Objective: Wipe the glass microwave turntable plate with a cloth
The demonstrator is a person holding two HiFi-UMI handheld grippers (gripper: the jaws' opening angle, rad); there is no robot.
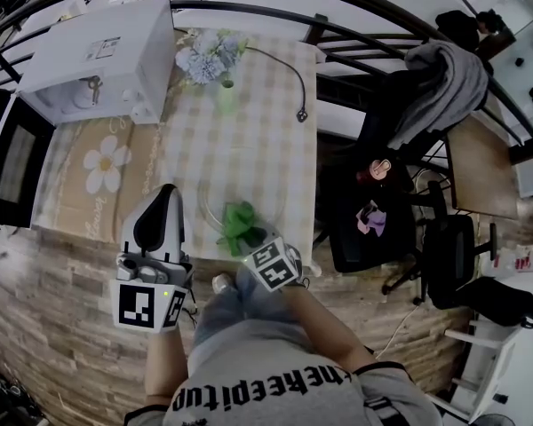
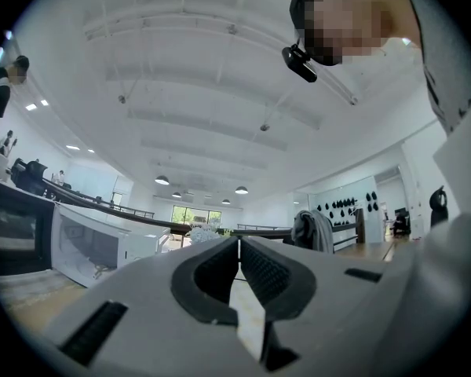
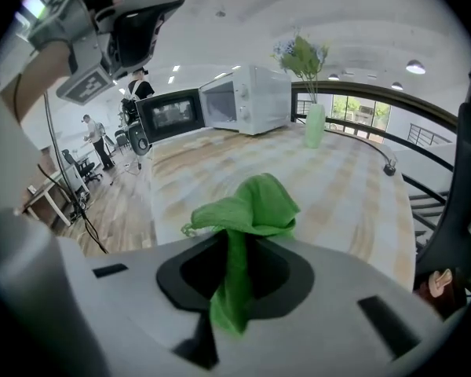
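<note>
The glass turntable plate (image 1: 211, 213) lies on the checked tablecloth near the table's front edge; it is clear, and only its rim shows faintly. My right gripper (image 1: 249, 238) is over the plate, shut on a crumpled green cloth (image 1: 241, 222). In the right gripper view the cloth (image 3: 247, 210) bunches above the jaws of the right gripper (image 3: 235, 246) and hangs down between them. My left gripper (image 1: 167, 193) is raised beside the table's front edge, left of the plate, and points upward. In its own view the left gripper (image 2: 237, 246) is shut with nothing held.
A white microwave (image 1: 98, 56) stands at the table's far left with its dark door (image 1: 13, 162) swung open. A green vase of pale flowers (image 1: 225, 91) and a black cable (image 1: 293, 87) lie behind the plate. A black chair (image 1: 373, 211) and a grey coat (image 1: 444, 87) are to the right.
</note>
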